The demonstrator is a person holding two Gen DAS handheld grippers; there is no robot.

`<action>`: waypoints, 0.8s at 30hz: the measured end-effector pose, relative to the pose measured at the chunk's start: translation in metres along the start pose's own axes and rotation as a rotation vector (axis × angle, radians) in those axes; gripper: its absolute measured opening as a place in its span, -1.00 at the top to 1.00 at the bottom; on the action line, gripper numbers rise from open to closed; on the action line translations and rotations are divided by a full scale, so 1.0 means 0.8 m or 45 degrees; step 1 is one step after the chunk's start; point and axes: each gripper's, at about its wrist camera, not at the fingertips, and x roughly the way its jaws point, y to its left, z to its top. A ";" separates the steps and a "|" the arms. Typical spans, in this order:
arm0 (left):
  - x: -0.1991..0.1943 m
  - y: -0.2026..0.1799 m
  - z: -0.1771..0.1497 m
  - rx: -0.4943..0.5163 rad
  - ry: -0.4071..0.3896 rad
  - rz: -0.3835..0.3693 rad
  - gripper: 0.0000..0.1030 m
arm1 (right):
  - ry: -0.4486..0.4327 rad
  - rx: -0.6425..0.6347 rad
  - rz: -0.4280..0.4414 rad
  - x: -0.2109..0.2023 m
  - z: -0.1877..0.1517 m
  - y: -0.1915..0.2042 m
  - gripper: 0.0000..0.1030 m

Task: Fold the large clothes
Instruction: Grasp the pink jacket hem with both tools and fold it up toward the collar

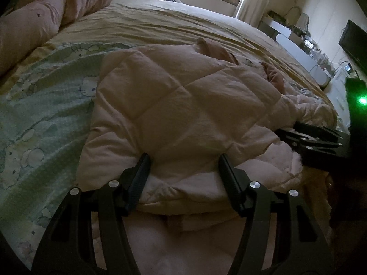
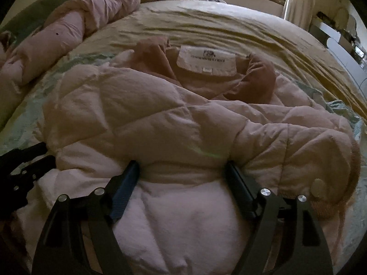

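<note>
Left wrist view, quilted jacket [image 1: 183,105] folded, lower hem hidden under fold

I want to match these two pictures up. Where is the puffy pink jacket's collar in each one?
Left wrist view: the collar peeks over the far edge of the jacket, above centre, only partly visible.
Right wrist view: the collar lies open at upper centre, around a white label.
Shared landmark: the rolled pink quilt at upper left on the bed in both views.
</note>
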 end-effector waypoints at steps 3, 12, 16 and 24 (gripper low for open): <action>-0.009 -0.002 0.003 -0.006 -0.011 -0.006 -0.04 | -0.066 0.016 0.026 -0.026 -0.016 -0.003 -0.50; -0.012 -0.004 0.004 -0.003 -0.014 -0.009 -0.08 | -0.064 0.074 0.005 -0.067 -0.052 -0.018 -0.51; -0.012 -0.008 0.002 0.013 -0.015 -0.001 -0.12 | -0.014 0.104 0.011 -0.042 -0.060 -0.019 -0.55; -0.041 -0.017 0.009 0.025 -0.057 -0.021 -0.60 | -0.141 0.216 0.095 -0.092 -0.067 -0.035 -0.85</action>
